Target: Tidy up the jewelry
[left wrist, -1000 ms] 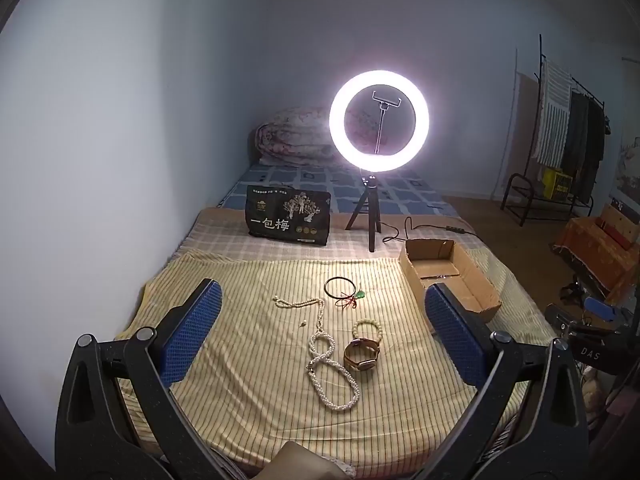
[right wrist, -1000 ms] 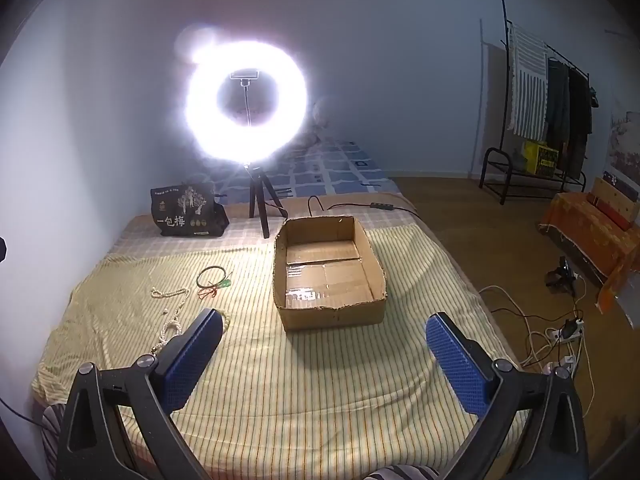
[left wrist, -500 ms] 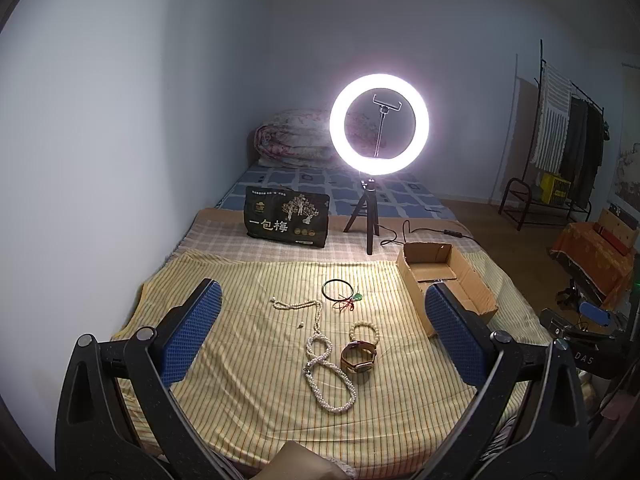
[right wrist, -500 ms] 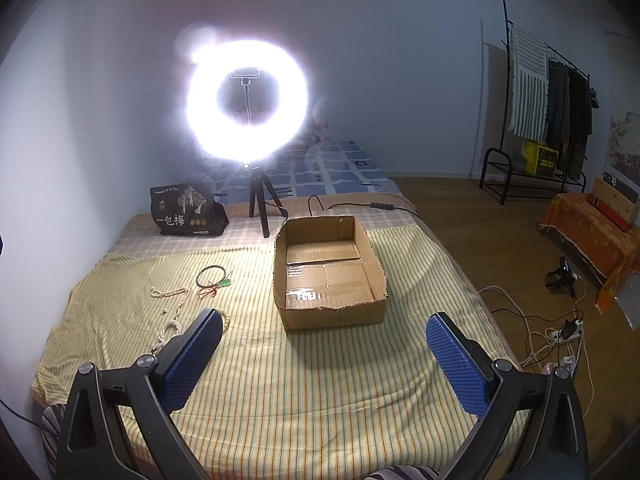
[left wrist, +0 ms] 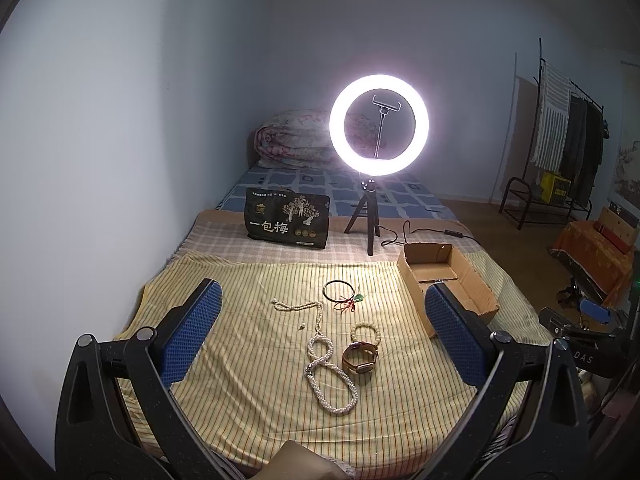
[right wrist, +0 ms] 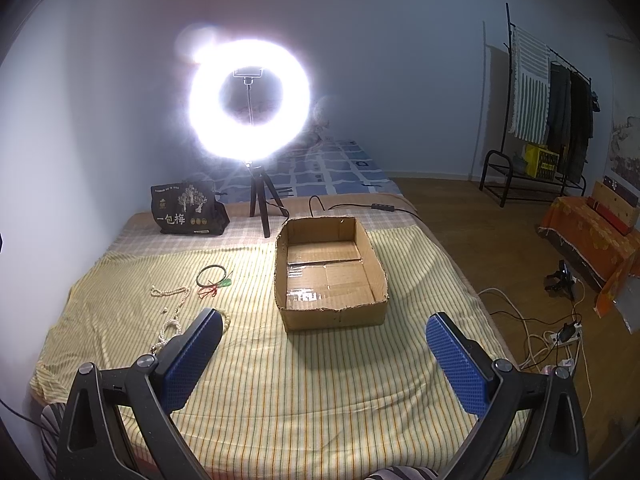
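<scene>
- Because nothing is picked up yet, the left hand-held gripper (left wrist: 322, 334) hangs above the bed with its two blue pads wide apart and nothing between them; the jewelry lies in the gap that the camera sees, so I judge it is being aimed at these pieces.
- The right hand-held gripper (right wrist: 324, 354) is also spread wide and holds nothing. It points toward the cardboard box (right wrist: 332, 276), which is open at the top and looks empty, so it is probably the place where the jewelry must go.
- The jewelry lies loose on the striped yellow sheet (left wrist: 248, 392), to the left of the box and apart from it, all within easy reach.
- The long pearl necklace (left wrist: 326, 360) lies in loops, with one end running toward the far side of the bed. It is limp, so a pinch on one strand will lift it as a hanging string.
- The watch (left wrist: 360, 358) stands on its band just beside the necklace loops, and the bead bracelet (left wrist: 365, 332) lies just behind it, almost touching.
- The black bangle (left wrist: 339, 290) lies farther away, with a red cord (left wrist: 346, 306) and a small green pendant (left wrist: 360, 299) beside it.
- The ring light (left wrist: 379, 125) on its tripod stands behind the sheet and faces the jewelry, probably to light the work.
</scene>
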Motion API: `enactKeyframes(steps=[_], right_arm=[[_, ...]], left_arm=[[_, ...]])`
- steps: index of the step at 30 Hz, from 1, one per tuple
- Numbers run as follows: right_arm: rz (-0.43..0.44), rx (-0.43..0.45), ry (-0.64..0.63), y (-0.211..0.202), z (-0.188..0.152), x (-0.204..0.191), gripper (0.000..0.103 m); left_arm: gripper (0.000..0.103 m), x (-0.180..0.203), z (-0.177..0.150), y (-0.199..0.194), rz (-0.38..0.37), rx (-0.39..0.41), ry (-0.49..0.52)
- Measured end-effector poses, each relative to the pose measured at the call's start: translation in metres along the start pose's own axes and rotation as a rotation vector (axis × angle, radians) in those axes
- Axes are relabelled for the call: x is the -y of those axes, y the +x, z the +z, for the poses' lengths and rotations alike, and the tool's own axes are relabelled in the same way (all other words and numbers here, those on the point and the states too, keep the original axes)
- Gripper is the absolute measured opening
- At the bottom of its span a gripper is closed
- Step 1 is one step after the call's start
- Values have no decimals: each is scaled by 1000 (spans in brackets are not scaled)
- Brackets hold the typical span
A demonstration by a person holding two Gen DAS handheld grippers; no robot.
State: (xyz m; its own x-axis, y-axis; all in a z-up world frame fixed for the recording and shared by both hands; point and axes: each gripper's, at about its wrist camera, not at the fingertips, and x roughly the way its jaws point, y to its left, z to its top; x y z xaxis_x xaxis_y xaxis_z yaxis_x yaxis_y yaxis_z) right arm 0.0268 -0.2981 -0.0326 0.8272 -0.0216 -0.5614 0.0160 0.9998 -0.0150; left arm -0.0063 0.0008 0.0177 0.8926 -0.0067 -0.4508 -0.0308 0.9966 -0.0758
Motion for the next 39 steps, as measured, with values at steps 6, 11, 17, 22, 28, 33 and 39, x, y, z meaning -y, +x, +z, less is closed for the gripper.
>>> enactKeyframes(steps=[6, 11, 17, 22, 28, 33, 39], right_arm=[[1, -1, 0, 0, 1, 0, 103], [2, -2, -2, 1, 1, -1, 103], [2, -4, -4, 0, 1, -2, 103], [3, -3, -4, 0, 0, -2, 103], [4, -4, -6, 1, 0, -2, 103], [5, -7, -9, 2, -1, -3, 103], [5, -11, -9, 3, -2, -4, 103]], left_arm=[[103, -1, 0, 0, -1, 1, 0], [103, -1, -1, -1, 2, 2, -1], [103, -1, -1, 0, 0, 2, -1], [103, -1, 0, 1, 0, 1, -2], [103, -1, 0, 1, 1, 1, -3], [103, -1, 0, 1, 1, 0, -1], [103, -1, -1, 3, 1, -1, 0]])
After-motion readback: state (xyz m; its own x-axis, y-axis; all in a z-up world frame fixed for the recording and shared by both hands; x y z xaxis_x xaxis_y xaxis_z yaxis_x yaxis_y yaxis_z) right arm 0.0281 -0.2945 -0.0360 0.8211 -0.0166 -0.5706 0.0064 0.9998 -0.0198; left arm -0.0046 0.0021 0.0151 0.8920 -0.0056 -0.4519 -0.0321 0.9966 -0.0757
